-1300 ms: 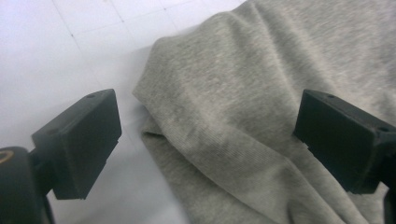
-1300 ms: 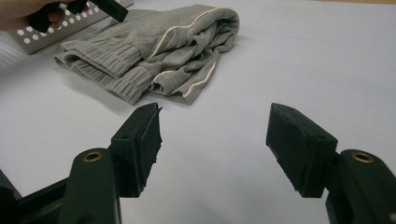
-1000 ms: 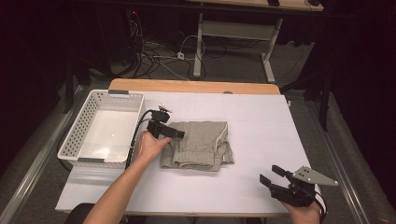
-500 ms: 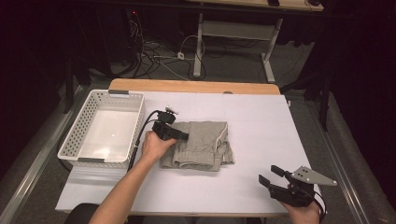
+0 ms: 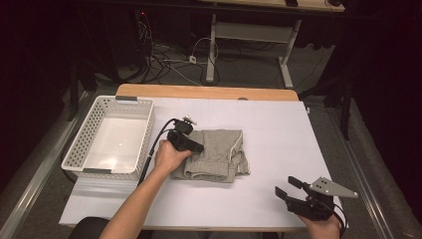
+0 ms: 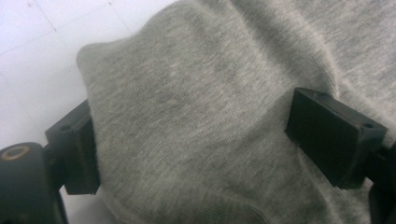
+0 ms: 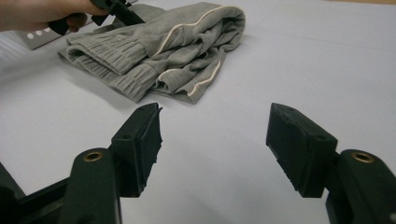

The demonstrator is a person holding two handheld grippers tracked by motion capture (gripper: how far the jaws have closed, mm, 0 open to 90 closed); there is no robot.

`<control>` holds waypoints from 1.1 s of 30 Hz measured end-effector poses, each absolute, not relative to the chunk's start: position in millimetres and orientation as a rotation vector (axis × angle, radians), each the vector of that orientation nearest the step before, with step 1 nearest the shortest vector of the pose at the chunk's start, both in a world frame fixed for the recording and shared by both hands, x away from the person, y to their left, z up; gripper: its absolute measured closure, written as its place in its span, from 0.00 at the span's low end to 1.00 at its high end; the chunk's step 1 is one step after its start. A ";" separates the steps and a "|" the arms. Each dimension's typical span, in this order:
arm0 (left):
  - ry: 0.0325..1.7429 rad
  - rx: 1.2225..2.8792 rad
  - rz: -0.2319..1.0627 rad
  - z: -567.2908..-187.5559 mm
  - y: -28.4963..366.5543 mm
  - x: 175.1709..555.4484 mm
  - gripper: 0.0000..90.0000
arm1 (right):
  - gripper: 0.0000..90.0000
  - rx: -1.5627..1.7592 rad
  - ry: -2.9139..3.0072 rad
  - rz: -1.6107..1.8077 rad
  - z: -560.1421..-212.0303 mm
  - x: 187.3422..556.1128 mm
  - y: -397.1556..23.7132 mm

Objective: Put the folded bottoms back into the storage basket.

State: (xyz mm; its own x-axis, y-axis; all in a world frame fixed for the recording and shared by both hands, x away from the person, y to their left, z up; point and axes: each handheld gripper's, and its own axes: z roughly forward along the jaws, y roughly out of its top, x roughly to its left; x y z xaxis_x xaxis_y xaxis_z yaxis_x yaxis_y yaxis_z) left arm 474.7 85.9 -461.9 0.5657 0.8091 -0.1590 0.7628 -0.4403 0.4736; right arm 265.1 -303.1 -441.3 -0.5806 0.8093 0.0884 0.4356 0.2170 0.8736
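Two grippers work a white table point(image 5: 278, 149). From the high view, we see folded grey sweatpants point(image 5: 216, 157) lying mid-table, just right of a white basket point(image 5: 79, 144). Our left gripper point(image 5: 191, 145) sits on the garment's left edge; our right gripper point(image 5: 288, 191) waits well apart near the table's front edge.

Along the left gripper view, grey cloth point(image 6: 201, 121) bulges between wide-set jaws that straddle a fold; we cannot tell whether the pads press it.

Along the right gripper view, the jaws stand wide with nothing between them, and the sweatpants point(image 7: 168, 51) lie beyond.

We judge the step to be taking hold of the garment. Next comes a firm pinch through all layers, probably before lifting toward the basket.
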 end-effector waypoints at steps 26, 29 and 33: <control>1.178 2.330 0.086 -456.8 76.1 465.0 0.53 | 0.40 1.148 2.123 1.306 -442.1 266.1 -301.1; 1.177 2.322 0.065 -456.7 77.1 465.4 0.58 | 0.40 1.147 2.124 1.305 -442.2 266.0 -301.1; 1.184 2.299 0.024 -457.0 79.9 466.8 0.66 | 0.40 1.148 2.126 1.304 -442.4 266.1 -301.2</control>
